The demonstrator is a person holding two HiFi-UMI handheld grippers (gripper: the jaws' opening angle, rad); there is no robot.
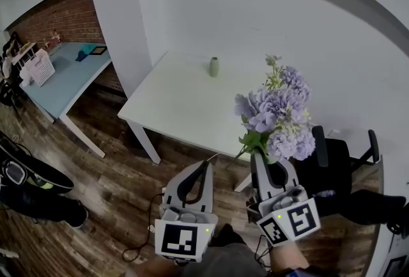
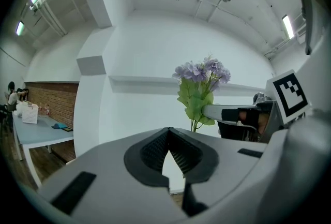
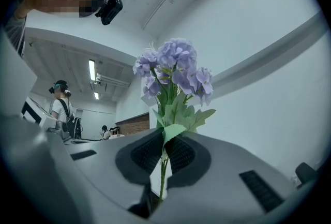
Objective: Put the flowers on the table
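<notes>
right gripper pinched flowers by the stem, right of centre in head view, not on table | left gripper jaws were together, empty, bottom centre | vase stood upper centre

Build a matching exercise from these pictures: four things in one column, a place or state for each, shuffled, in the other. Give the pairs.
Things
1. bunch of purple flowers with green leaves
2. small pale green vase
3. left gripper
4. black chair

Places or states
A. jaws together, nothing between them
B. stands on the white rectangular table
C. stem clamped in the right gripper
D. on the floor beside the table

Pairs: 1-C, 2-B, 3-A, 4-D
</notes>
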